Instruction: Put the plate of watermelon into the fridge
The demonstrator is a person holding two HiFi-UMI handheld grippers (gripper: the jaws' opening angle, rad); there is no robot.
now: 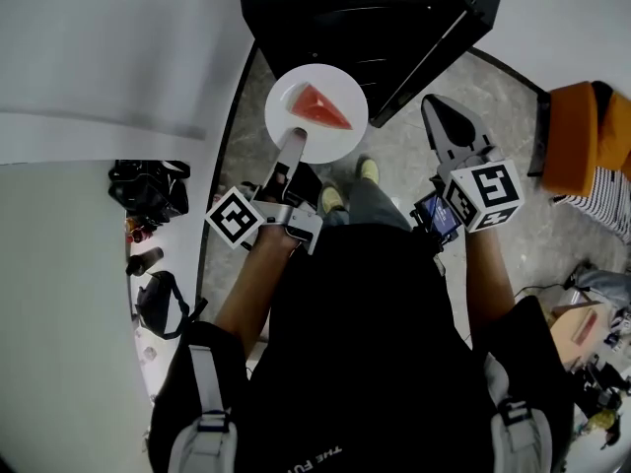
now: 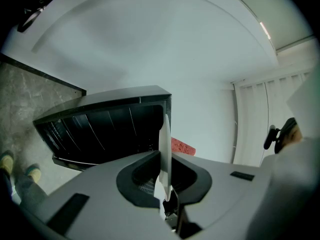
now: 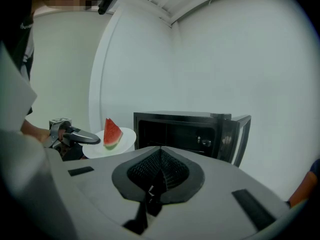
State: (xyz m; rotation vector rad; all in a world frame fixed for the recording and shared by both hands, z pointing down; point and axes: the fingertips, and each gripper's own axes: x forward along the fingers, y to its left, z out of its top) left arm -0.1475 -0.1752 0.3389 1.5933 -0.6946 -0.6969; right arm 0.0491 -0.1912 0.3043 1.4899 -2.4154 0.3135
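A white plate [image 1: 333, 144] carries a red watermelon wedge [image 1: 320, 106] and hangs in front of the black fridge [image 1: 365, 18], whose door [image 1: 449, 42] stands open to the right. My left gripper [image 1: 294, 142] is shut on the plate's near rim. In the left gripper view the plate [image 2: 164, 144] shows edge-on between the jaws, with the watermelon [image 2: 182, 146] and the fridge's dark inside [image 2: 110, 129] beyond it. My right gripper [image 1: 441, 109] is shut and empty, right of the plate. From the right gripper view I see the plate [image 3: 128, 137], the wedge [image 3: 112, 132] and the open fridge [image 3: 175, 131].
The person's feet [image 1: 345, 190] stand on speckled floor just before the fridge. Black bags [image 1: 148, 190] lie at the left by a white wall. An orange object [image 1: 582, 136] and clutter sit at the right.
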